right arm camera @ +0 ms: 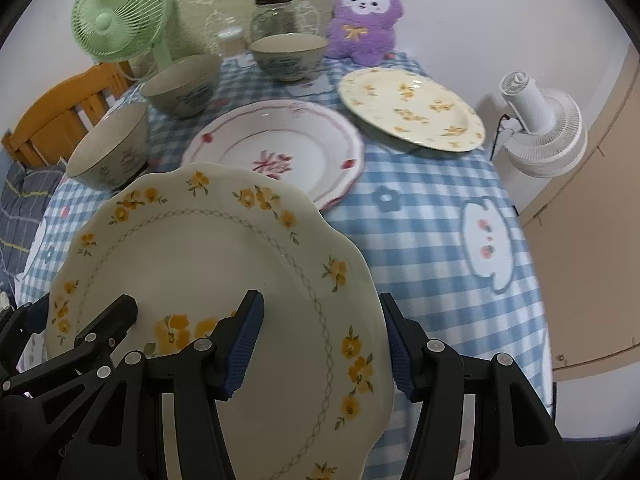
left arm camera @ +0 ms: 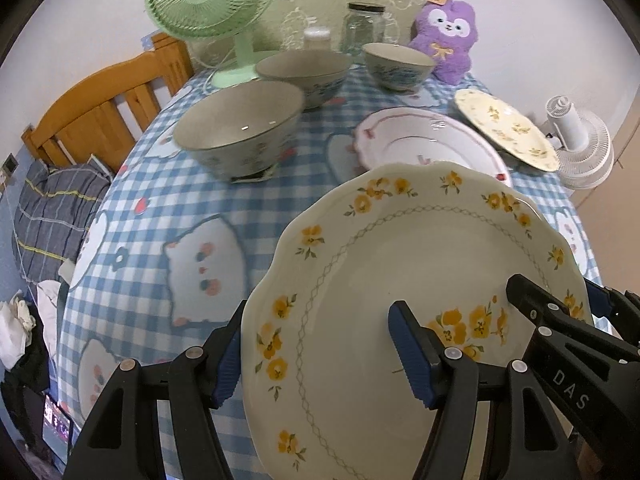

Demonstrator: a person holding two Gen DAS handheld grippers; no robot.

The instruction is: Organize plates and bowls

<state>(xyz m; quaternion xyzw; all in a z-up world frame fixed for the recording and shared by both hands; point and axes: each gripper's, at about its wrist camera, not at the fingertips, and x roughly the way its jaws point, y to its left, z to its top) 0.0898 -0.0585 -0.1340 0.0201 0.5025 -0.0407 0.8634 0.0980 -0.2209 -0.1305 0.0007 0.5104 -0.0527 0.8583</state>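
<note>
Both grippers' fingers (left arm camera: pixel 412 356) down-tilted, astride scalloped yellow-flowered plate (left arm camera: pixel 420 264) rim.

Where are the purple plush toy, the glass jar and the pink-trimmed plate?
purple plush toy (right arm camera: pixel 362 20): right wrist view, on its chest under the face.
glass jar (left arm camera: pixel 362 28): left wrist view, on its clear body below the lid.
pink-trimmed plate (right arm camera: pixel 240 148): right wrist view, on its bare white well.

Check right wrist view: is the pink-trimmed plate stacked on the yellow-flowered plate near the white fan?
No, the pink-trimmed plate lies beside the far yellow-flowered plate.
</note>
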